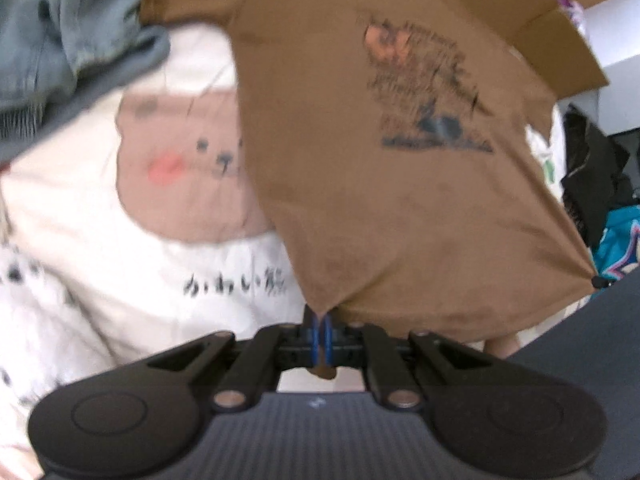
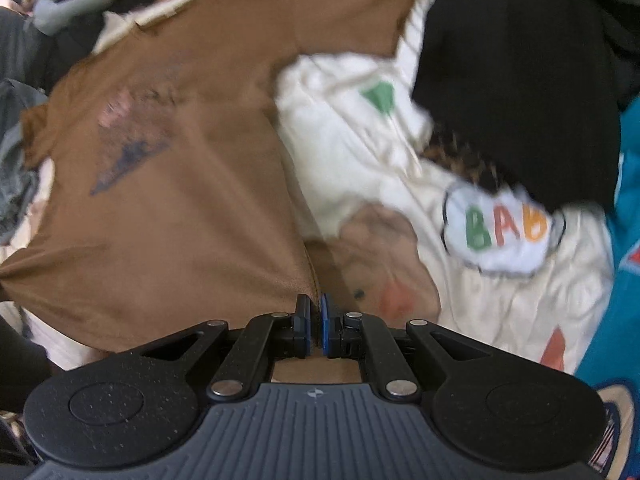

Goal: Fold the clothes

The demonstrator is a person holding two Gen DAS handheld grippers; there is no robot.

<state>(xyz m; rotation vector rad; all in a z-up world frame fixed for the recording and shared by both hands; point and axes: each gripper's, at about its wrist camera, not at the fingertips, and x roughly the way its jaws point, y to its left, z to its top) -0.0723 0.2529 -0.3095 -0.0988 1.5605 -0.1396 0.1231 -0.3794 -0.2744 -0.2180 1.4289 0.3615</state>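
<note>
Left wrist view: my left gripper [image 1: 322,334] is clamped on a hem corner of the brown T-shirt [image 1: 384,184], blue pads pressed together with fabric between. The shirt hangs stretched out ahead, print facing me; I judge the corner grip is for spreading it flat before the first fold. Beneath lies a cream bear-print garment [image 1: 132,240], with a grey-blue garment [image 1: 60,40] at upper left and a cardboard box [image 1: 560,32] behind.

Right wrist view: my right gripper [image 2: 315,328] is closed on the opposite hem corner, the shirt taut to the left. A cream garment lettered "BAB" [image 2: 508,236], a black garment [image 2: 520,80] and a teal garment [image 2: 624,260] crowd the right side. This clutter leaves little bare surface for laying the shirt down.
</note>
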